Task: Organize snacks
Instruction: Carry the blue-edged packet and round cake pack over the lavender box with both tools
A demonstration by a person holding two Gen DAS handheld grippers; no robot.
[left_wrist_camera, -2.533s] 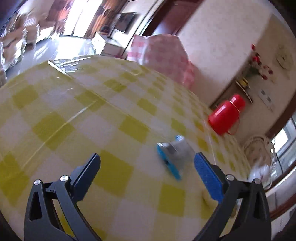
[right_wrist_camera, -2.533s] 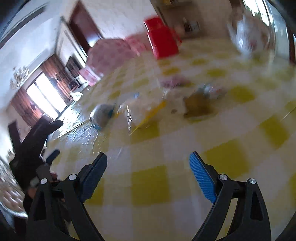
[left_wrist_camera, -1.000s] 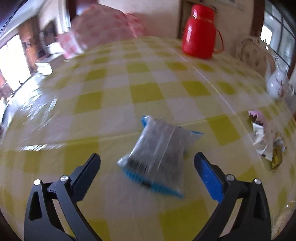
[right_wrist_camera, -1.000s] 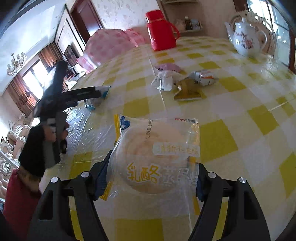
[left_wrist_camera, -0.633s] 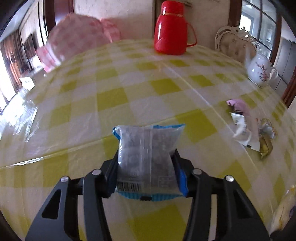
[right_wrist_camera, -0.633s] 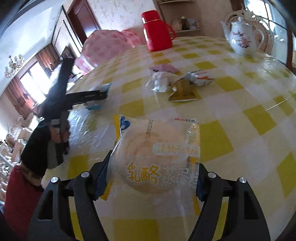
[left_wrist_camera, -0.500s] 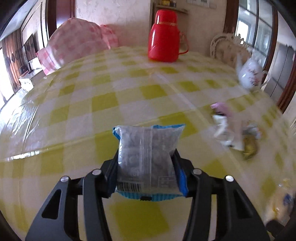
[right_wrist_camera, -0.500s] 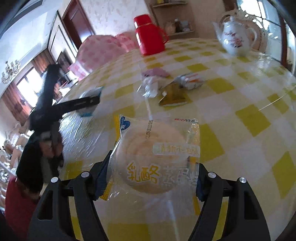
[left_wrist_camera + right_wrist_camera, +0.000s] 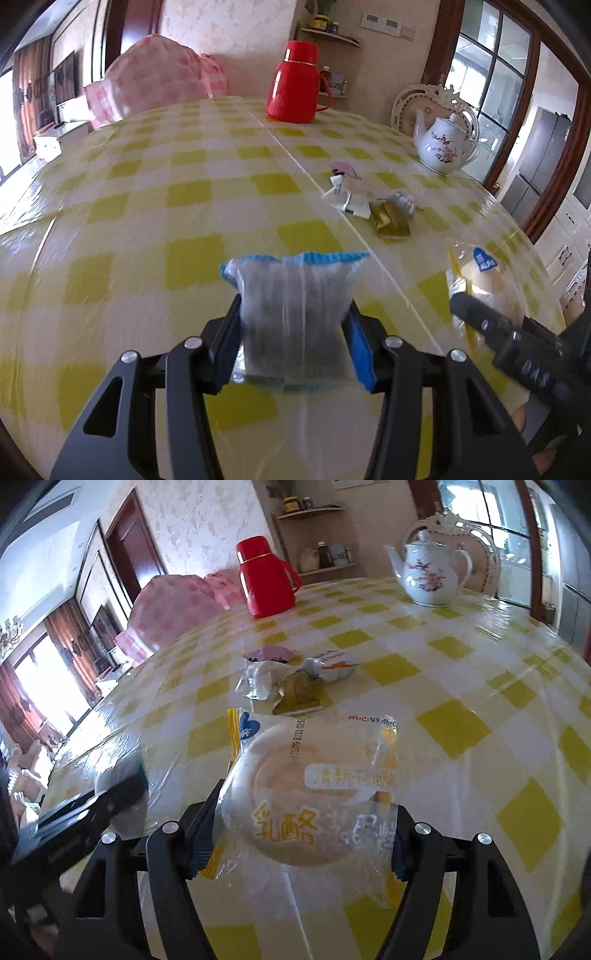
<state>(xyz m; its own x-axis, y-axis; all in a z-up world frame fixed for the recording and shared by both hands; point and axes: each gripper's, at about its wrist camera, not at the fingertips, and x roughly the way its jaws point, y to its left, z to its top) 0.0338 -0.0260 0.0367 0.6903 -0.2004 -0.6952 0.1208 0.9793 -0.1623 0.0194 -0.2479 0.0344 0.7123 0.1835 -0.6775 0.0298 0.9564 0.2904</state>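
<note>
Sunlight is gleaming on the yellow-and-white checked tablecloth. A red flask is standing near the far edge, a white teapot is showing pink flowers, and a blue-edged packet is looking grey.

Left gripper clamped on grey packet; right gripper clamped on round pastry packet, both angled down over the table.

Wrapper pile mid-table; flask behind, teapot right.
</note>
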